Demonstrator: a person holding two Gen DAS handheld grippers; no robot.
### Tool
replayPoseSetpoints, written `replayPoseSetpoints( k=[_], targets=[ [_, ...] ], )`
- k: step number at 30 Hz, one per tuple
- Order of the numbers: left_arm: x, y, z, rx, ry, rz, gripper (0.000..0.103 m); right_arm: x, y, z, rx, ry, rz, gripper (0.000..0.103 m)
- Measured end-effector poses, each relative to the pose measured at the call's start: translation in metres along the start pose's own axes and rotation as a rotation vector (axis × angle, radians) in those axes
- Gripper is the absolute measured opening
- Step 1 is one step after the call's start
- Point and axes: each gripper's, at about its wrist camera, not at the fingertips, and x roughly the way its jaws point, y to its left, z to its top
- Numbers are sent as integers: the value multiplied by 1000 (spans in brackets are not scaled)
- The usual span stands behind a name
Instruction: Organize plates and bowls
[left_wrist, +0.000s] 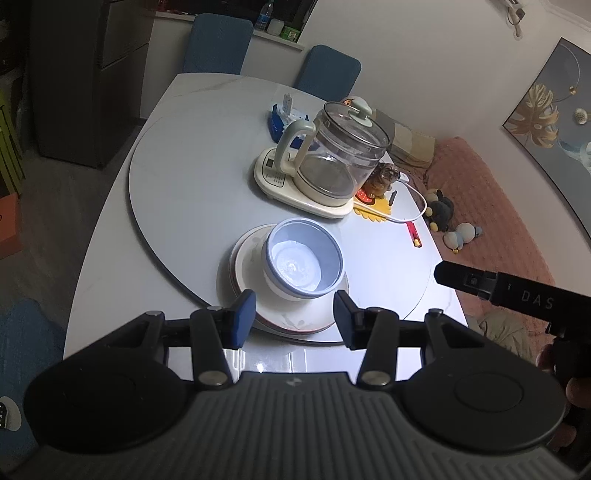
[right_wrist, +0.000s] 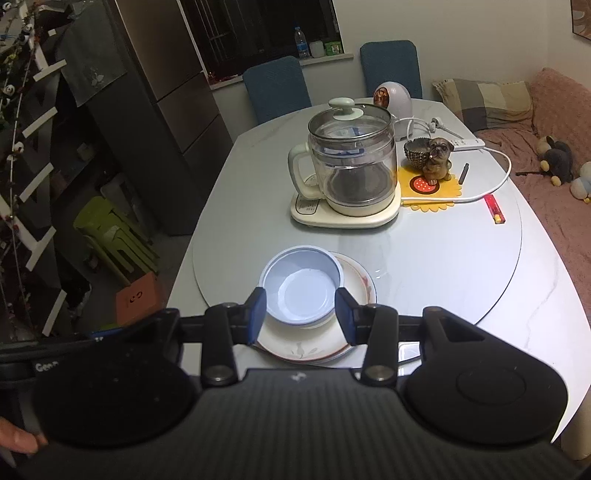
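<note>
Bowl (right_wrist: 303, 291) on plates (right_wrist: 317, 347), dead ahead of right tool (right_wrist: 301, 314), nearer; left tool (left_wrist: 293, 317) also facing. Both tools spread, holding nothing.

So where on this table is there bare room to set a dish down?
Bare patches: the turntable between the plates, the kettle and the lighter; also left of the kettle. Crowded: behind and right of the kettle, around the dog figurine, yellow mat and cable.
</note>
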Motion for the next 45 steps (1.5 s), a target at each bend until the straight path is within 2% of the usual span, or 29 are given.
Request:
replayPoseSetpoints(
  k=[3,7,10,12,14,17,22,25,30,32,34,35,45],
  targets=[
    [-16,-3,-6,15,-23,9,53,-15,3,-6,-6,-25,-6,44],
    [-34,-8,-16,33,-48,24,59,-33,4,-17,-21,-51,-3,45],
    [-44,-14,-25,45,-58,35,66,-43,3,-25,-32,-62,-9,51],
    [-50,-18,-31,48,-62,42,70,-47,2,-30,-41,-63,-2,51],
    [-57,-23,-40,52,-70,56,78,-52,1,-35,-53,-62,6,51],
    [-67,-31,-52,51,-82,82,84,-61,-3,-42,-64,-59,15,51],
    [-87,-48,-75,48,-94,125,86,-82,-13,-55,-93,-67,25,52],
    [-103,-58,-89,42,-117,120,87,-100,-19,-64,-97,-74,42,52],
    [-121,-78,-111,89,-128,165,90,-122,-32,-86,-108,-74,53,52],
    [-126,-83,-120,90,-127,174,94,-129,-36,-95,-115,-77,54,60],
    [-132,-88,-130,90,-134,180,97,-136,-41,-103,-112,-87,49,87],
    [-135,-90,-135,87,-139,183,98,-139,-43,-106,-109,-93,47,89],
    [-143,-108,-169,72,-135,232,99,-150,-59,-127,-107,-71,45,89]
  ],
)
